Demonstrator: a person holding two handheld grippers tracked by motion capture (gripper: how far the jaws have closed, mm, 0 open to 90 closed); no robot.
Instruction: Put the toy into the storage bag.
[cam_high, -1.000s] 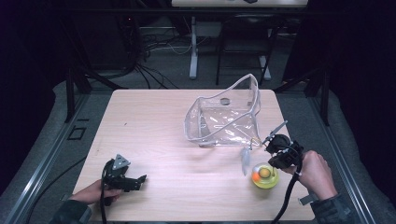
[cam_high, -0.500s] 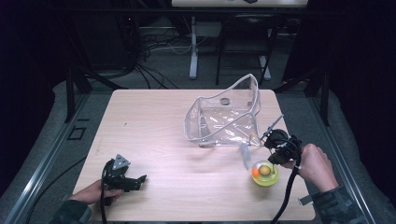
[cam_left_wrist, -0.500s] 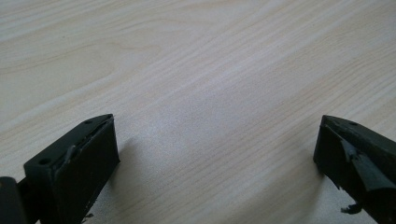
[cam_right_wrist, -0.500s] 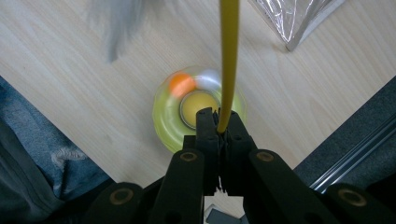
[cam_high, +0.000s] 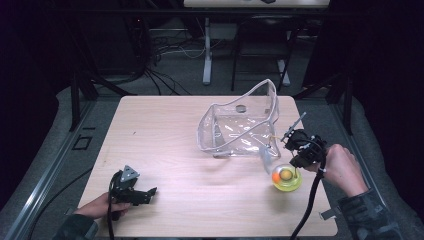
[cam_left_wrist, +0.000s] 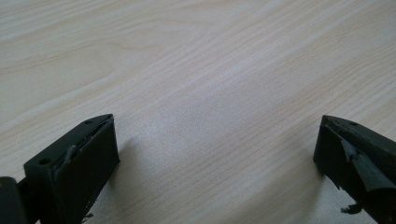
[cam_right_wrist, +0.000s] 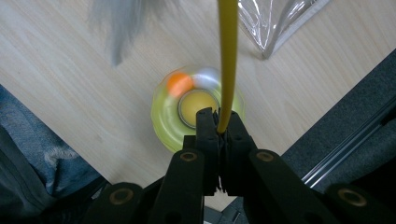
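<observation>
Gripping a thin yellow stick (cam_right_wrist: 228, 60) between clenched jaws, the right gripper (cam_right_wrist: 219, 122) hovers above the round yellow-green toy (cam_right_wrist: 196, 108), apparently mid-carry toward the clear plastic bag (cam_high: 240, 127); the left gripper (cam_left_wrist: 215, 154), jaws released, idles.

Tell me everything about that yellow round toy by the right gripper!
The yellow round toy looks like a see-through yellow-green plastic disc with a darker yellow hub in its middle and an orange ball and a pale one near its rim. It lies flat on the wooden table, near its right front corner, just beside the clear plastic bag. The right gripper hovers over it, shut on a thin yellow stick. The toy looks blurred.
</observation>
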